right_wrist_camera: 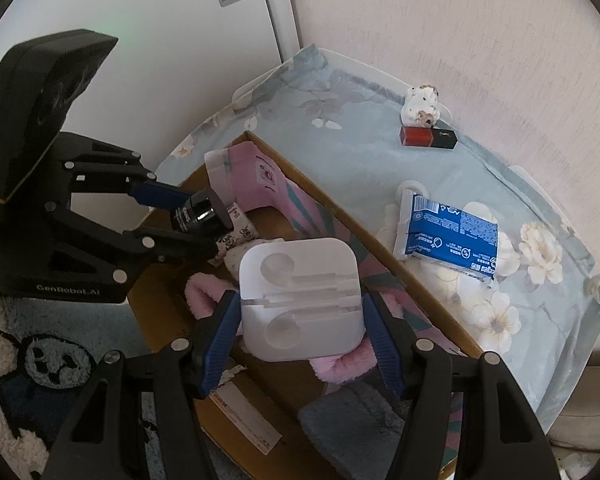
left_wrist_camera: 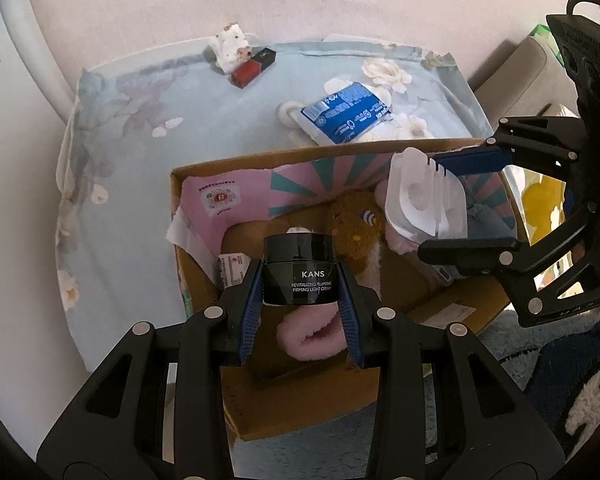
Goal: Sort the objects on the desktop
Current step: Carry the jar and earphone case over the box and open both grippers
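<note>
My left gripper [left_wrist_camera: 299, 276] is shut on a black cream jar [left_wrist_camera: 298, 268], held over the open cardboard box [left_wrist_camera: 204, 168]. The jar [right_wrist_camera: 198, 216] and that gripper [right_wrist_camera: 204, 220] also show at the left of the right wrist view. My right gripper [right_wrist_camera: 300, 308] is shut on a white plastic earphone case [right_wrist_camera: 298, 300], also above the box [right_wrist_camera: 296, 184]. In the left wrist view the case [left_wrist_camera: 424, 200] sits in the right gripper [left_wrist_camera: 456, 200] at the right. On the floral cloth [left_wrist_camera: 140, 120] lie a blue tube [left_wrist_camera: 346, 114], a red lipstick box [left_wrist_camera: 253, 67] and a small white figurine [left_wrist_camera: 232, 46].
Inside the box are a pink packet [left_wrist_camera: 228, 196], a brown plush toy [left_wrist_camera: 354, 224], a pink fluffy item [left_wrist_camera: 312, 338] and a blue cloth [right_wrist_camera: 352, 412]. A white cabinet [right_wrist_camera: 180, 20] and a wall [right_wrist_camera: 460, 20] stand behind. A shaggy rug [right_wrist_camera: 28, 360] lies beside the box.
</note>
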Demonstrator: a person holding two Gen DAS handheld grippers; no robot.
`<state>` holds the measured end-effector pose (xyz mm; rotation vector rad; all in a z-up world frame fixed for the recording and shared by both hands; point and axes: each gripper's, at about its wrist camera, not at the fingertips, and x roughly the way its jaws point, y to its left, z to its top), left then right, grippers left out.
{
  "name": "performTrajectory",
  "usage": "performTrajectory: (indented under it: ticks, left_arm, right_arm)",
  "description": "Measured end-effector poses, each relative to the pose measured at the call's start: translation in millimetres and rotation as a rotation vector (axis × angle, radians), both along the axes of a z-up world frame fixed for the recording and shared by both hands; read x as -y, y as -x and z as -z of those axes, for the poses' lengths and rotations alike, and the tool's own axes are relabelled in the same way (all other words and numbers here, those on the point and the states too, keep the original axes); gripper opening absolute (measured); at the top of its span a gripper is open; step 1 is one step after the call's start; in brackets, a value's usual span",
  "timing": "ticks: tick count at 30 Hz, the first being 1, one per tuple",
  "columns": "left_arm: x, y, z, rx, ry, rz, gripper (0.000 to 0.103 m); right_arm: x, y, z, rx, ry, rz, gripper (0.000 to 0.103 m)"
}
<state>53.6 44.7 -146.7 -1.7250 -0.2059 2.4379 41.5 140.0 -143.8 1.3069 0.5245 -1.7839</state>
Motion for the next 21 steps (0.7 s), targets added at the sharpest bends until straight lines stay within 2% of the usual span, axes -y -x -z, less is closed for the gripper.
performTrajectory:
  ticks: [5,7,8,9,11,13,17,19,21]
  left_arm:
    - [2,1,-4,-0.011,0.012,0.011,0.032]
    - [3,3,-4,-0.005,0.009,0.006,0.035]
    - [4,3,-6,-0.005,0.004,0.000,0.044]
    - [4,4,-8,-0.015,0.004,-0.002,0.069]
    - [4,5,-14,-0.045,0.033,-0.009,0.101]
    - [5,6,-21,-0.079,0.053,-0.013,0.103]
    - [11,12,-24,-0.084,0.041,-0.021,0.103]
    - [12,14,-23,-0.081,0.039,-0.021,0.103]
    - [12,15,-22,-0.073,0.041,-0.017,0.103]
  right_arm:
    - [-3,0,-2,0.001,-0.002,0.007,0.059]
    - [-2,1,-1,0.020,-0.008,-0.001,0.059]
    - [-2,0,-1,0.024,-0.016,0.000,0.061]
    - [-2,1,0,0.024,-0.024,0.006,0.067]
    - [-3,1,0,0.028,-0.034,0.010,0.076]
    - [-6,1,-2,0.014,-0.031,0.013,0.076]
    - [-12,5,-9,-0.008,-0.019,0.043,0.077]
    - [-15,8,-12,-0.013,-0.010,0.066,0.084]
    - [-18,11,-14,-0.015,0.011,0.088,0.086]
